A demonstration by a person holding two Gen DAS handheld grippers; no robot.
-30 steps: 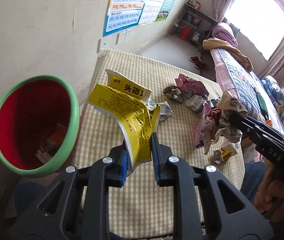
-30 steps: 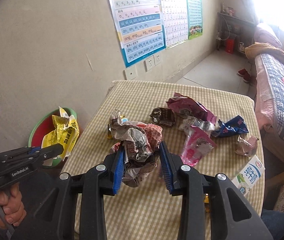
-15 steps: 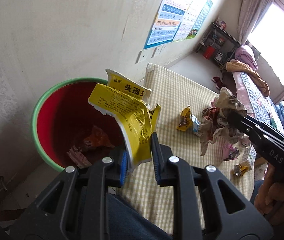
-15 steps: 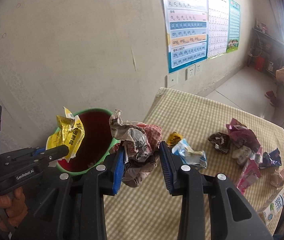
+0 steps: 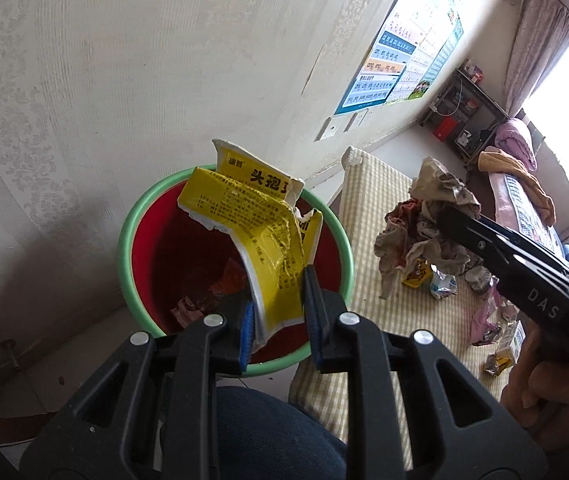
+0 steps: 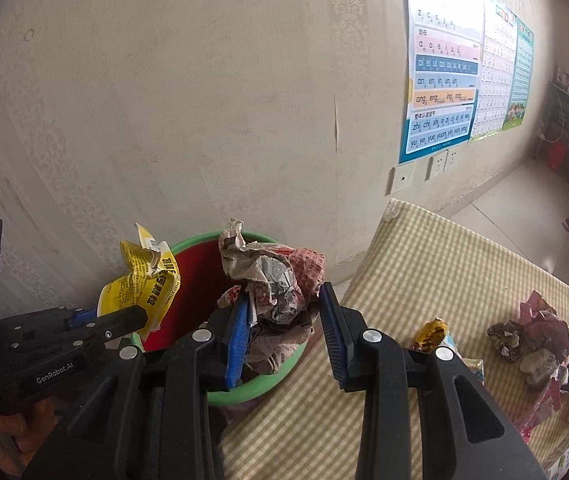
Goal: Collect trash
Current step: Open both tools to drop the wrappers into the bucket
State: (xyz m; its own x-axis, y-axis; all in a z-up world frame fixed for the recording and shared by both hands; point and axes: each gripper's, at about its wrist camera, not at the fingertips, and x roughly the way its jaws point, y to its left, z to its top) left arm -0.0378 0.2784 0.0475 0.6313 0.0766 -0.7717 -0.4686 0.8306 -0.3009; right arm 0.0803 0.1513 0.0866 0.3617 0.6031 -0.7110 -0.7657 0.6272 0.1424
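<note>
My left gripper [image 5: 278, 314] is shut on a torn yellow packet [image 5: 258, 240] and holds it over the red bin with a green rim [image 5: 128, 232]. The same packet [image 6: 144, 284] shows in the right wrist view, above the bin [image 6: 200, 280]. My right gripper [image 6: 284, 332] is shut on a crumpled wad of paper and wrappers [image 6: 276, 280], which hangs over the bin's near side. In the left wrist view that wad [image 5: 424, 224] sits just right of the bin. Some scraps [image 5: 212, 292] lie at the bin's bottom.
A table with a checked cloth [image 6: 424, 280] stands right of the bin, with several wrappers [image 6: 532, 336] and a small carton [image 5: 510, 342] on it. The wall [image 6: 204, 120] is close behind the bin. A bed [image 5: 524, 196] lies beyond the table. A person's knee [image 5: 268, 432] is below.
Both grippers swung left from the table to the bin, each keeping its load. The bin now lies right under the yellow packet and the wad.
</note>
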